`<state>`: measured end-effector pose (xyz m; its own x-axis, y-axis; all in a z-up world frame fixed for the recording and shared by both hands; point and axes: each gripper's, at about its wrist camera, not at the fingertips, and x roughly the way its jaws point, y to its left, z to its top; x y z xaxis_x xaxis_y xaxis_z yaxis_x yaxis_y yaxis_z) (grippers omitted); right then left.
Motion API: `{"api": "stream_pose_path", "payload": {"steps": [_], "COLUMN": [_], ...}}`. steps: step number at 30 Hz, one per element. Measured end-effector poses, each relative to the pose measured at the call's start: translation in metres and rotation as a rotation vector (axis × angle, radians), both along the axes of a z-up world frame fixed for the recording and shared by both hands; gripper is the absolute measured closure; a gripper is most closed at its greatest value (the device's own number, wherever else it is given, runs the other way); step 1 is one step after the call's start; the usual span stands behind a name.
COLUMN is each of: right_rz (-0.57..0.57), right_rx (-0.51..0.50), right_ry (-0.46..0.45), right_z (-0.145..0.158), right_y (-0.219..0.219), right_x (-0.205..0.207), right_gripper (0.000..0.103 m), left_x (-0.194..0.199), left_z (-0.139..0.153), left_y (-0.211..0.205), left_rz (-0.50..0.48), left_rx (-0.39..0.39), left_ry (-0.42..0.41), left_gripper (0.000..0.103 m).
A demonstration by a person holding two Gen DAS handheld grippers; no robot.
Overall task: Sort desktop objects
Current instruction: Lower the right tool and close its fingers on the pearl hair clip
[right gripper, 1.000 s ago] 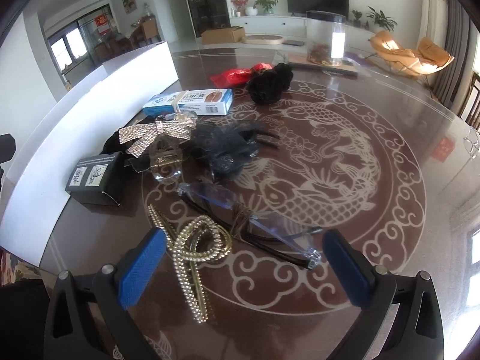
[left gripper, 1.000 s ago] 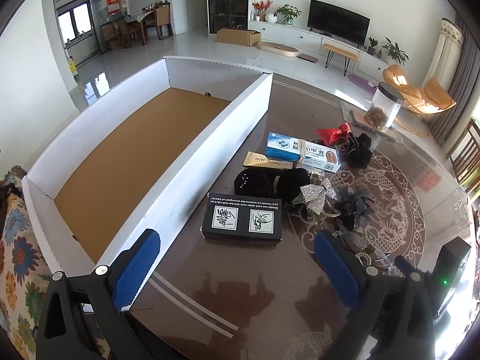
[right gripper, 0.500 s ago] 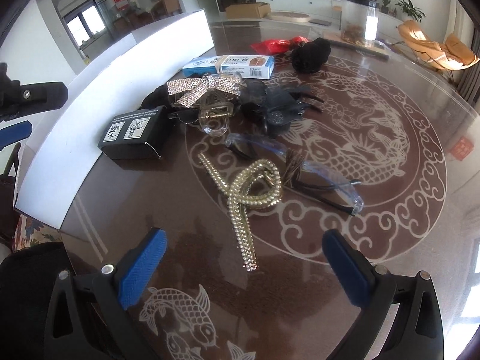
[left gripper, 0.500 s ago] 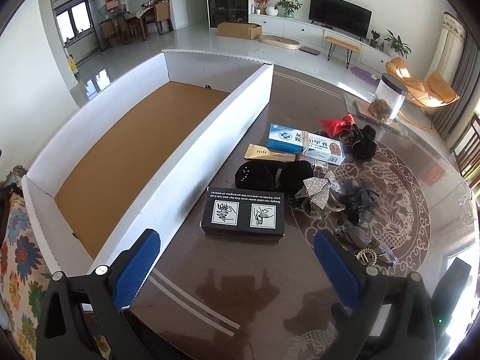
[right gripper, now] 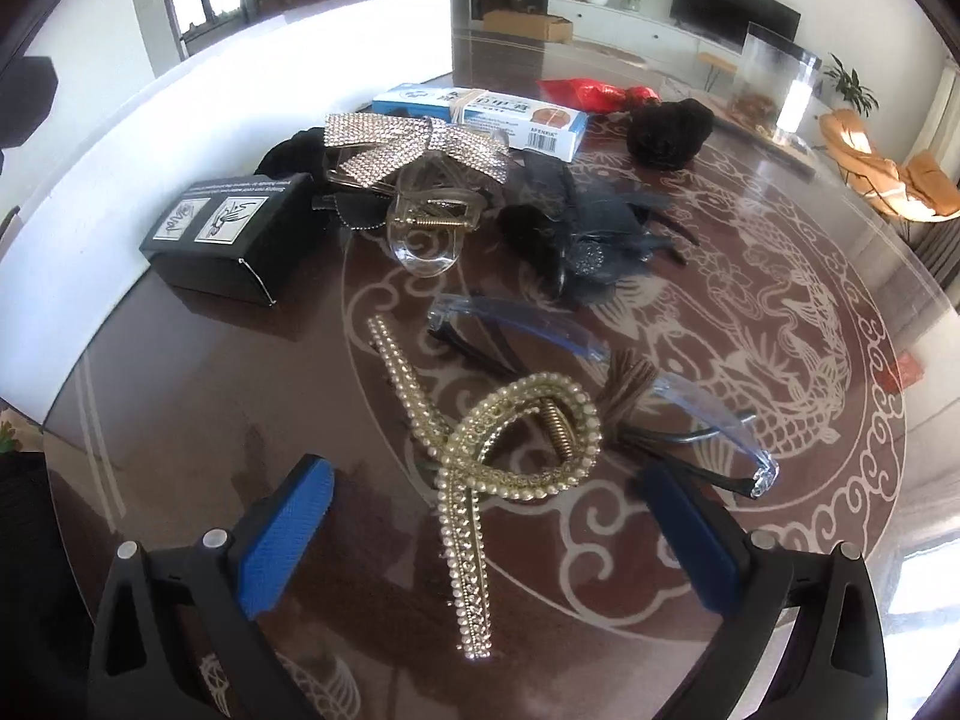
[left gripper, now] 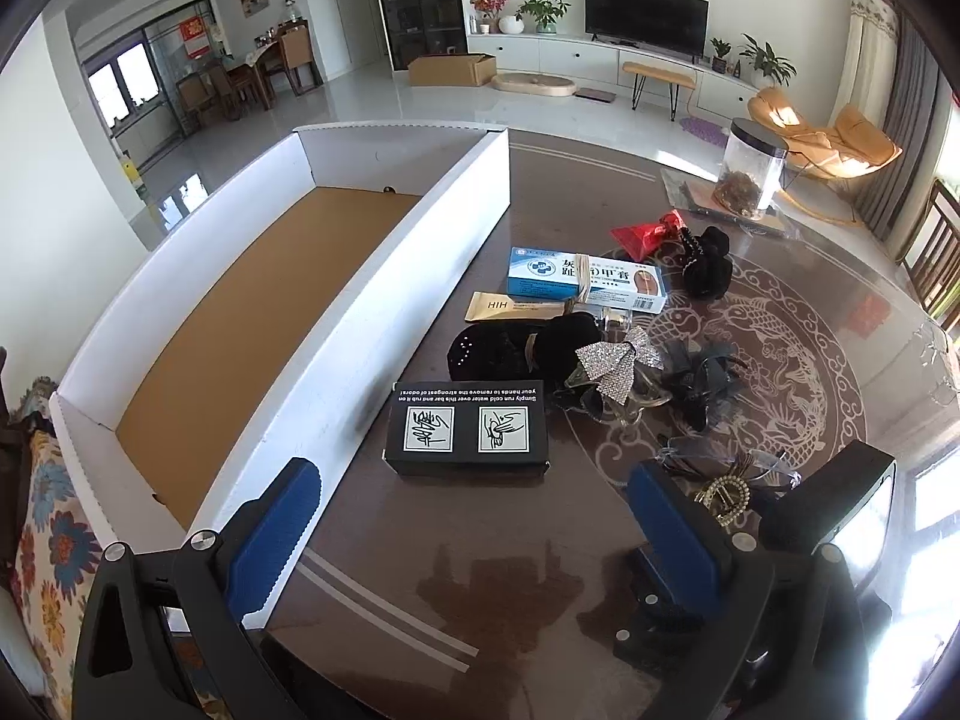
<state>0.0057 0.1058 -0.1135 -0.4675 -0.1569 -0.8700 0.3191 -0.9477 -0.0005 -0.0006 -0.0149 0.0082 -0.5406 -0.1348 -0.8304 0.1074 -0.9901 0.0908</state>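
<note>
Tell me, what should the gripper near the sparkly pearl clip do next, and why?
Probably lower the right gripper and close on the gold pearl-studded hair claw clip. Its blue-padded fingers are open on either side of the clip, which lies loose on the glass table, and the white cardboard tray holds nothing yet.

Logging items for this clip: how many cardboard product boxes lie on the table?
2: the black box beside the white tray's wall, and the blue-and-white box farther back. Others may hide under the hair accessories.

Sunlit living room (left gripper: 600,108), wall-mounted television (left gripper: 645,15)
</note>
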Motion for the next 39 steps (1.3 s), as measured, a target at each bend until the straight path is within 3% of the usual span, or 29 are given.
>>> {"api": "stream_pose_path", "payload": {"steps": [6, 18, 27, 39], "right_rz": [-0.016, -0.012, -0.011, -0.01], "right_rx": [-0.021, -0.02, -0.02, -0.02], "right_ry": [0.069, 0.07, 0.071, 0.071], "right_z": [-0.004, -0.003, -0.003, -0.003], "right_y": [0.003, 0.005, 0.005, 0.005], "right_x": [0.007, 0.004, 0.004, 0.004], "right_gripper": [0.0, 0.0, 0.0, 0.0], "left_x": [0.001, 0.007, 0.032, 0.071], "left_z": [-0.001, 0.001, 0.018, 0.041], "left_y": [-0.003, -0.006, 0.005, 0.04], "left_rz": [-0.02, -0.03, -0.02, -0.117], "left_rx": [0.027, 0.069, 0.175, 0.175], "left_ry": [-0.008, -0.004, 0.057, 0.123], "left_gripper": [0.0, 0.0, 0.0, 0.0]}}
